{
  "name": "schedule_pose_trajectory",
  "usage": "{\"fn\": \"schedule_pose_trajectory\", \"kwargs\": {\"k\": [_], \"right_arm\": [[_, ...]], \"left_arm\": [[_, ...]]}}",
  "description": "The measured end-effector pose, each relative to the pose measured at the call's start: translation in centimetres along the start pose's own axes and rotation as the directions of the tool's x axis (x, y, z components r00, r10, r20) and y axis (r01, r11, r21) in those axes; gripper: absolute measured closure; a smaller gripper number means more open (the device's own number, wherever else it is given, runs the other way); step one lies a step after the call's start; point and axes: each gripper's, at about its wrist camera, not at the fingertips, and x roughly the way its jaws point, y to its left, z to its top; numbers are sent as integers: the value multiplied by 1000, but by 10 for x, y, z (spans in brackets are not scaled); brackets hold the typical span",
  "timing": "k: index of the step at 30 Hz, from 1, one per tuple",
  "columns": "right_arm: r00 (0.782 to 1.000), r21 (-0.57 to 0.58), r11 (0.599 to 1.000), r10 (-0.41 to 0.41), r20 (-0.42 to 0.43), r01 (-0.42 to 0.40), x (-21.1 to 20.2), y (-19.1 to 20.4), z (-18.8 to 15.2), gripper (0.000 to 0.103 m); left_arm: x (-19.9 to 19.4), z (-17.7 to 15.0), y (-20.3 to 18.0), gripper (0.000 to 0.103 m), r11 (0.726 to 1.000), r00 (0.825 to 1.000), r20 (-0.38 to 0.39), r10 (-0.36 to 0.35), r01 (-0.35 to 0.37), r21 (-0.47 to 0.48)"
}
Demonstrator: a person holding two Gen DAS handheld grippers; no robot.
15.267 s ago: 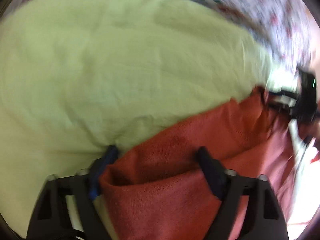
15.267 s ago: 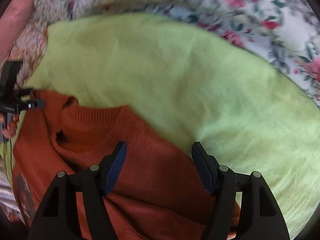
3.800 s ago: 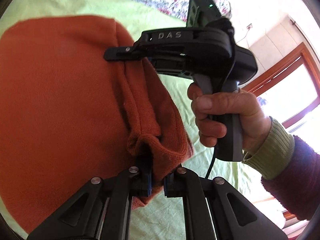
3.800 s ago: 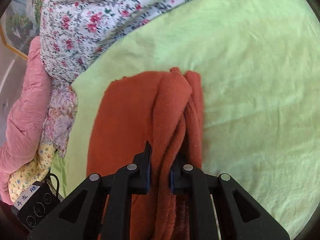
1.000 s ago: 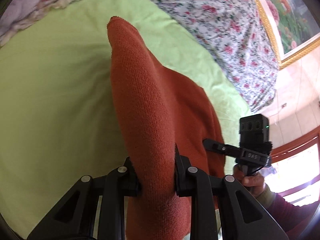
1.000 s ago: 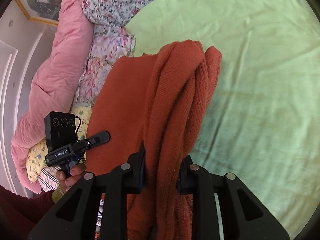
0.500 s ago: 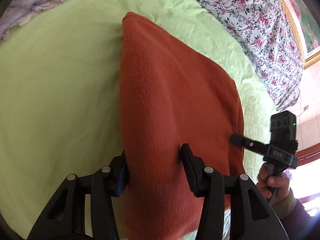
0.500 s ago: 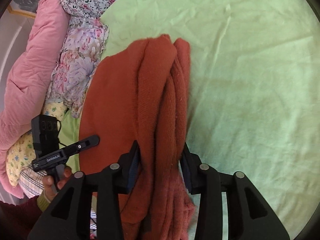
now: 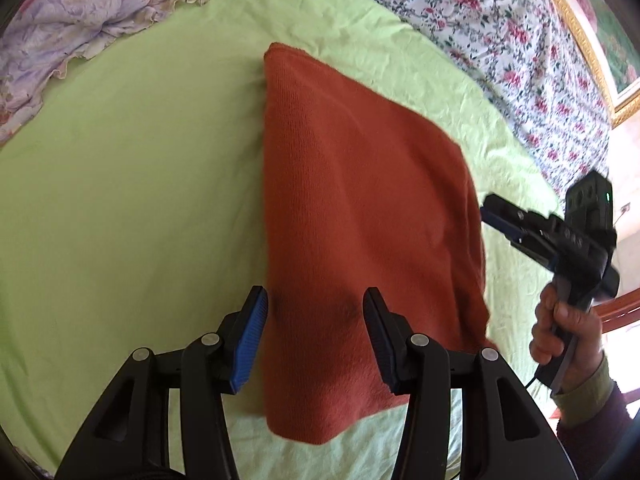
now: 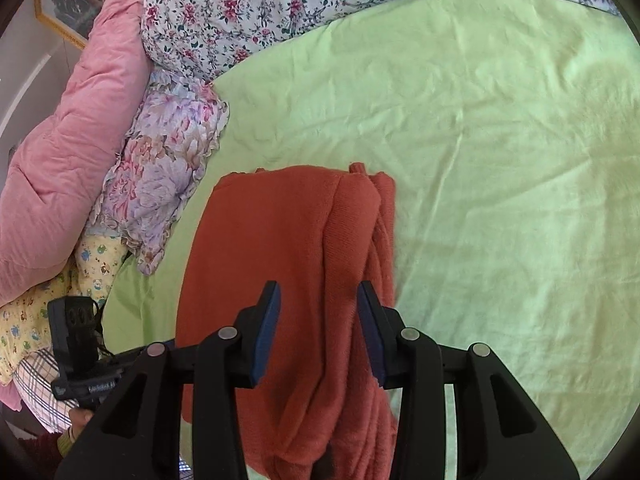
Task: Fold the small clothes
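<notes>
A rust-orange knit sweater (image 9: pixel 360 216) lies folded flat on the light green sheet (image 9: pixel 120 200). My left gripper (image 9: pixel 316 304) is open and empty, its jaws spread over the sweater's near end. In the right wrist view the sweater (image 10: pixel 280 248) shows bunched folds along its right edge. My right gripper (image 10: pixel 318 300) is open and empty above that edge. The right gripper also shows in the left wrist view (image 9: pixel 496 216), beside the sweater's right edge. The left gripper's body (image 10: pixel 80 356) shows at lower left of the right wrist view.
A floral quilt (image 10: pixel 256 12) lies behind the sheet. A pink quilt (image 10: pixel 68 140), a purple floral pillow (image 10: pixel 160 184) and a yellow printed cloth (image 10: pixel 36 304) pile at the left. A framed picture (image 9: pixel 600 36) hangs on the wall.
Both grippers have opened and let go of the sweater, which now lies flat on the sheet. Both have drawn back a little from it.
</notes>
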Motion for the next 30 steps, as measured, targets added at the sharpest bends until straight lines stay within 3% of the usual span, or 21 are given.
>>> {"fn": "schedule_pose_trajectory", "kwargs": {"k": [6,8,10,13,15,16,17,19,20,25,30], "right_arm": [[998,-6,999,-51,-48,51,25,8,1,62],[995,-18,997,-77,-67,76,31,9,1,71],[992,-21,996,-94,-81,92,36,6,1,92],[994,-10,997,-75,-77,75,35,3,4,94],[999,25,1000,6,-48,-5,26,1,8,94],[992,75,989,128,5,-128,13,-2,13,94],[979,91,975,198,42,-201,5,-3,17,94],[930,77,934,336,152,-350,-17,-3,27,94],[926,75,931,343,160,-357,-19,-5,30,94],[962,221,937,267,51,-271,22,-51,26,94],[971,294,927,237,24,-233,35,-70,9,94]], "left_arm": [[6,-12,-3,53,1000,1000,-19,1,-1,15],[7,-12,-2,53,1000,1000,-23,0,0,9],[8,-12,-1,53,1000,1000,-26,-9,9,1],[8,-10,-1,53,1000,1000,-27,-10,10,-5],[4,-8,-1,53,1000,1000,-20,-16,15,-8],[1,-7,-1,53,1000,1000,-12,-21,21,-7],[-1,-6,-2,53,1000,1000,-8,-26,26,-4],[-1,-6,-2,52,999,999,-8,-45,45,9],[0,-6,-2,52,999,999,-12,-44,44,10],[15,-13,-4,52,999,999,-53,-7,9,33],[24,-24,0,49,998,995,-101,25,-18,66]]}}
